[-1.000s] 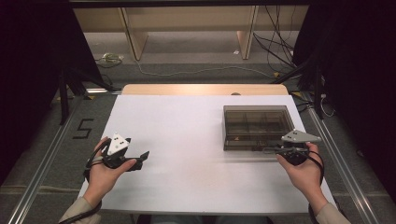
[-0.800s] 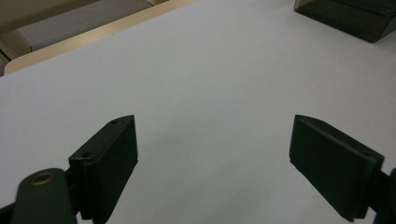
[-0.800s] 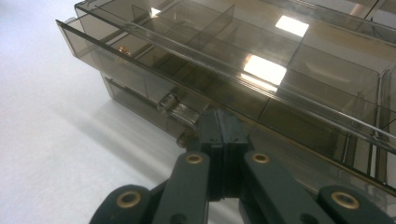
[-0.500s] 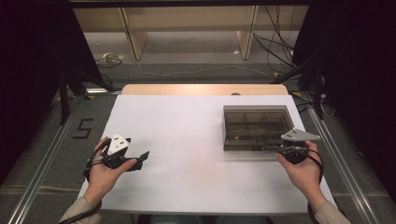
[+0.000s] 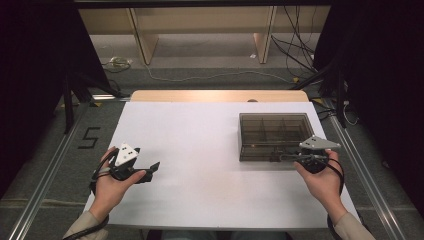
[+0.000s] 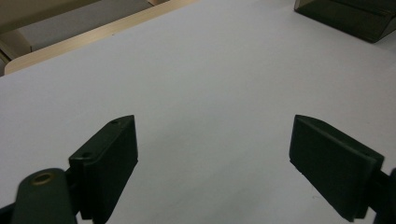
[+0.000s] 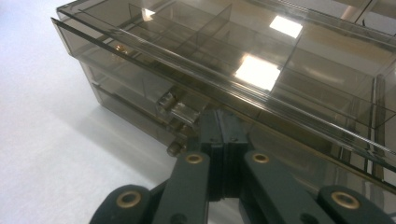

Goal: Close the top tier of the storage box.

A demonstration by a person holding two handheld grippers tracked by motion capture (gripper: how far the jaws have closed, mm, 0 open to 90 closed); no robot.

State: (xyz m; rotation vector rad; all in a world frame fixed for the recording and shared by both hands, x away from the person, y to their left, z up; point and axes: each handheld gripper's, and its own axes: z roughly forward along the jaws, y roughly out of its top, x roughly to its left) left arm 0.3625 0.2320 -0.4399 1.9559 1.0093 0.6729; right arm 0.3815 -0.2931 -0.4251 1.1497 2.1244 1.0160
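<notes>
One big white bench [image 5: 210, 150] takes up most of the high view, with a smoky clear plastic compartment box [image 5: 276, 135] sitting on its right side, lid down. Right gripper [image 5: 286, 157] is at the box's near edge, fingers pressed together right at the little front latch [image 7: 173, 108], though I can't tell if they're actually pinching it. Left gripper [image 5: 150, 167] hangs over bare bench at the left, well apart from the box, fingers [image 6: 106, 161] spread wide.

One smoky plastic box [image 5: 275, 135], one white table [image 5: 200, 140], two hand-held grippers.
</notes>
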